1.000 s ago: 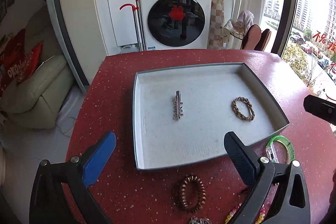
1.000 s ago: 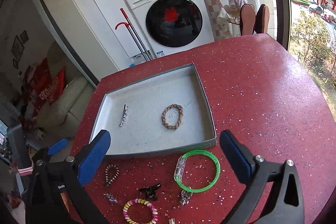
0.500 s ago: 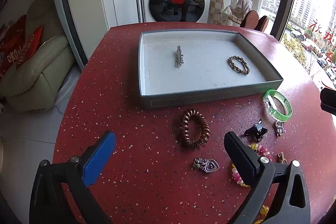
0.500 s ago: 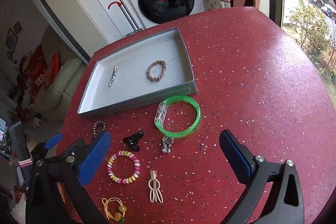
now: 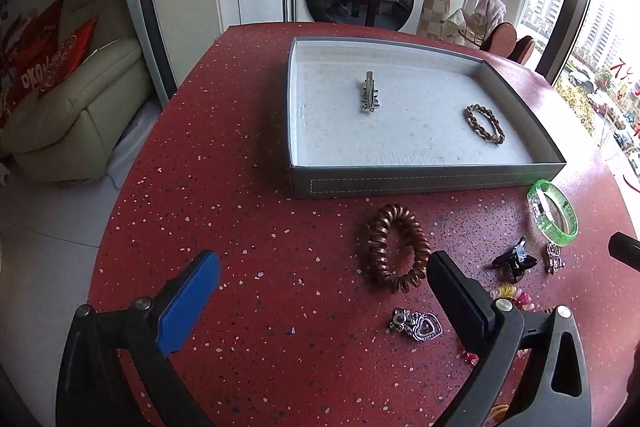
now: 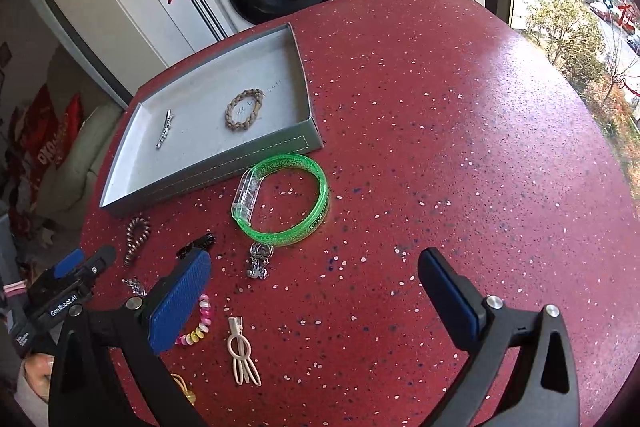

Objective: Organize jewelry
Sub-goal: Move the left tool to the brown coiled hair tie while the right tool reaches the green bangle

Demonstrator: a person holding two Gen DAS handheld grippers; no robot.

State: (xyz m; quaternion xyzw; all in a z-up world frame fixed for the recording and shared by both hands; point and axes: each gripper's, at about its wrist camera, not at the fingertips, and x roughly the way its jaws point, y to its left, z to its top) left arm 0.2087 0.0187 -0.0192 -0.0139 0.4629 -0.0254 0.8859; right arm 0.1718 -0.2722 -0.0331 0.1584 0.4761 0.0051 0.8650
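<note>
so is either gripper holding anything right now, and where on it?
Nothing held. Left gripper and right gripper are both open and empty above the red table.

On the surface (image 5: pixel 248 211), tray (image 5: pixel 424 181) at upper centre, holding hair clip (image 5: pixel 370 95) left of braided bracelet (image 5: pixel 484 123); below its near wall, coil hair tie (image 5: pixel 394 247), bangle (image 5: pixel 554 213) at right, heart pendant (image 5: pixel 418 325) lowest

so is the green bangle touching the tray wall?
Apart. In the right wrist view a strip of red table shows between the green bangle and the grey tray's near wall; the left wrist view shows that gap less plainly.
</note>
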